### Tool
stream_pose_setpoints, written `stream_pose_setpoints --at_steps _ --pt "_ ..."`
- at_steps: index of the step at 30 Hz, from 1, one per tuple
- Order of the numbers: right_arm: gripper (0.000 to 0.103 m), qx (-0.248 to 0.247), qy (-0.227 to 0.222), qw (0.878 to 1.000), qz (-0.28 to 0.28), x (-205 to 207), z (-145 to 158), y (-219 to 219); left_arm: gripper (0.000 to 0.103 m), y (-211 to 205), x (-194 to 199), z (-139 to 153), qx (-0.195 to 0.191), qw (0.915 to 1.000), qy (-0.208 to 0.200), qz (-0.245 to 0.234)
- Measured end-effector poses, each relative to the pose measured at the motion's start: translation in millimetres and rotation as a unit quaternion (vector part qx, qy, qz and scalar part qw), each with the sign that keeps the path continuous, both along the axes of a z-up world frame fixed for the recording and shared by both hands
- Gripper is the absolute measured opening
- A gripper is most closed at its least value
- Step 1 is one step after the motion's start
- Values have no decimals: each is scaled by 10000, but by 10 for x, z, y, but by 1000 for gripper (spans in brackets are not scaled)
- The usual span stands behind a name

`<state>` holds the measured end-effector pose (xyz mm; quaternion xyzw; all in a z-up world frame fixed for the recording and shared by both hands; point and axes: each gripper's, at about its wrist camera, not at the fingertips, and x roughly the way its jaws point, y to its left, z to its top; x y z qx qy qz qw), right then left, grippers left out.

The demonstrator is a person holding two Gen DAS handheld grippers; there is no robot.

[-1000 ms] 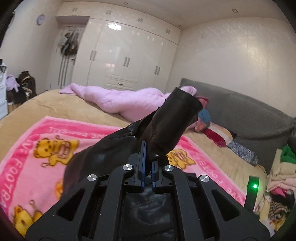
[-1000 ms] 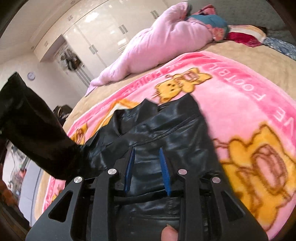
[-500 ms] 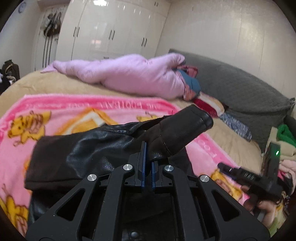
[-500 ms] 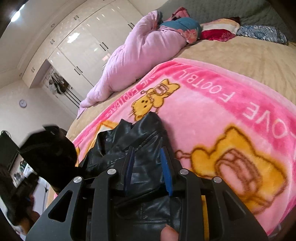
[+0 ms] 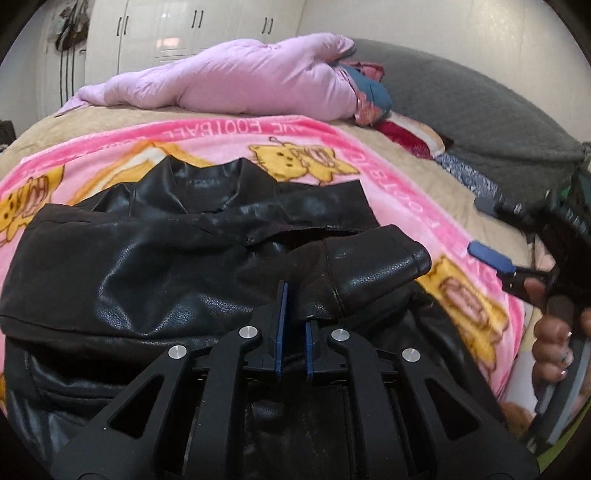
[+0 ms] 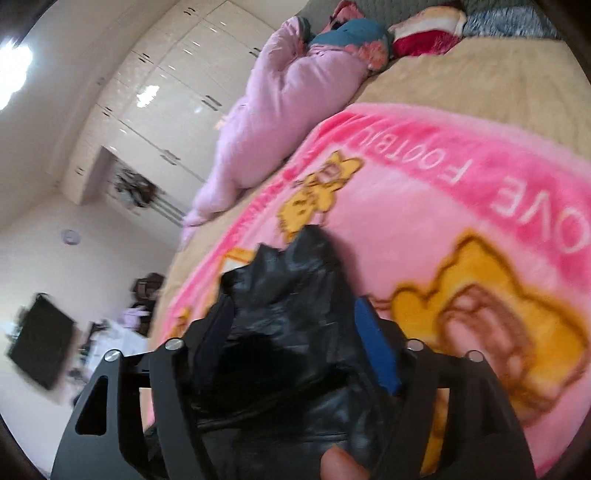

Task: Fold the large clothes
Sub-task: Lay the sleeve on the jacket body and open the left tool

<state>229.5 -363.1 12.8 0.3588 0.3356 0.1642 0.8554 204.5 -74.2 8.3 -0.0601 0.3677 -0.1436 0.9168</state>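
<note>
The left gripper (image 5: pixel 293 321) is pinched tight on the sleeve (image 5: pixel 369 273) of the black leather jacket (image 5: pixel 147 266), its blue pads nipping the leather just short of the cuff. The sleeve lies folded across the jacket's front, the cuff pointing toward the jacket's right edge. The jacket itself is spread flat on the pink cartoon blanket (image 5: pixel 424 192), collar on the far side.

To the right of the jacket, the right gripper (image 5: pixel 487 236) hangs over the blanket, gripped by a hand (image 5: pixel 554 343). Its jaws have just been opening and now stand wide; in its own view a rumpled part of the jacket (image 6: pixel 295 314) lies between the fingers (image 6: pixel 376 347), and the blurred picture shows no pad pressing on it.

Beyond the jacket, the blanket's border carries white lettering, and past that the tan bedsheet (image 5: pixel 417 166) shows. Farther still from the jacket lies a lilac quilt (image 5: pixel 240 81) bundled along the bed, with a grey headboard (image 5: pixel 480 110) to its right. Behind the quilt stands a white wardrobe (image 5: pixel 184 33).
</note>
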Motion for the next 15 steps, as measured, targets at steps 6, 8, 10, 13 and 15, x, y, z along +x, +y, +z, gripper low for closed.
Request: stream_pose_setpoints --at_steps 6,8,10,13,15 --pt "73 -1 293 9967 751 109 -116 317 3 -46 -24 -70 218 9997 100 -107" --pt "73 395 511 9919 1096 184 -225 440 3 -89 -54 -113 396 9990 86 -160" --pt "73 614 712 9867 1327 233 -304 529 3 -112 -69 -142 486 9986 82 -181" --pt "73 795 902 9807 1539 284 -396 683 4 -120 -97 -179 533 9983 107 -217" --pt "74 837 895 9806 1530 297 -409 753 4 -115 -129 -193 566 9980 94 -255"
